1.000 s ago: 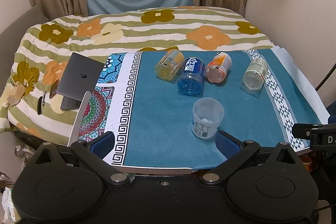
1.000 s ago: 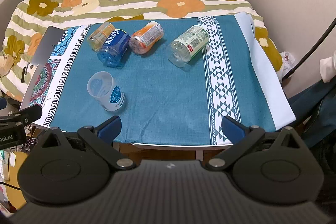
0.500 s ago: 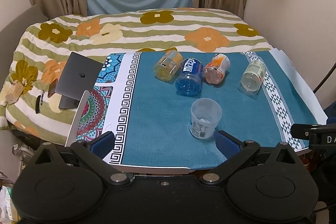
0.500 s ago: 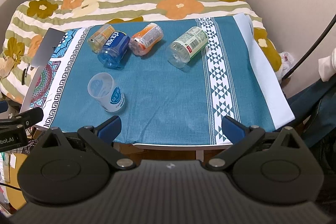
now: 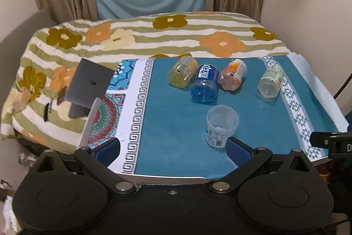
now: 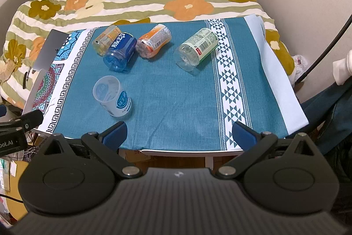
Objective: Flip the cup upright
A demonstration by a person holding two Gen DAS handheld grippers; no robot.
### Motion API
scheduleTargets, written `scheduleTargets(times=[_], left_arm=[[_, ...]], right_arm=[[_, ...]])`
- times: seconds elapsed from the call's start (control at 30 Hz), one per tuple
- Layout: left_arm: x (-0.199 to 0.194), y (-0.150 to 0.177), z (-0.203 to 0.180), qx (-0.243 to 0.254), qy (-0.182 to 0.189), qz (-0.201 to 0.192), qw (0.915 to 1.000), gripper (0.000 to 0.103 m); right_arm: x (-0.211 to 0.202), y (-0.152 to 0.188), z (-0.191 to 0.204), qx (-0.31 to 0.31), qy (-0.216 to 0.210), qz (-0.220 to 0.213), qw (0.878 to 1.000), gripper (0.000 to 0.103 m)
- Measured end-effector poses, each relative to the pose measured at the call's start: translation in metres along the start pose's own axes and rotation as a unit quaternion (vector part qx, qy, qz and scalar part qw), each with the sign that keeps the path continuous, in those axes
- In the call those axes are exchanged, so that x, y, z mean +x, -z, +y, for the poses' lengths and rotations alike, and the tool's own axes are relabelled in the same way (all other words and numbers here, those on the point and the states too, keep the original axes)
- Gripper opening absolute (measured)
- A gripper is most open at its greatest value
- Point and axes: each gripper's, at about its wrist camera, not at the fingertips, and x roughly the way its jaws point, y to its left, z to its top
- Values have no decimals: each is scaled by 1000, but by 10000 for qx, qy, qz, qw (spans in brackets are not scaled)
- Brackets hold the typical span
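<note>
We see the left gripper (image 5: 172,150) pulled back a touch, spread wide and empty like the right gripper (image 6: 179,133), the cup (image 5: 221,125) already upright on the desk (image 5: 167,124) (looks finished).

Matte black left gripper (image 5: 172,150) and right gripper (image 6: 179,134): blue fingertip pads (image 5: 238,150), silver pivot screws (image 6: 129,170), round embossed discs, ribbed grey housing on the right.

Soft, even indoor light, faint shadows, slight blur, strong fisheye bending and dark corners at edges
</note>
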Motion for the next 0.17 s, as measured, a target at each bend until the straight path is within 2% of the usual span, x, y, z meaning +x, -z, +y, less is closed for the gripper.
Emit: scheduleTargets(times=[0.17], left_arm=[[-1, 1, 1, -15, 18, -19, 10000, 103]], right_arm=[[0, 0, 0, 6, -2, 2, 10000, 103]])
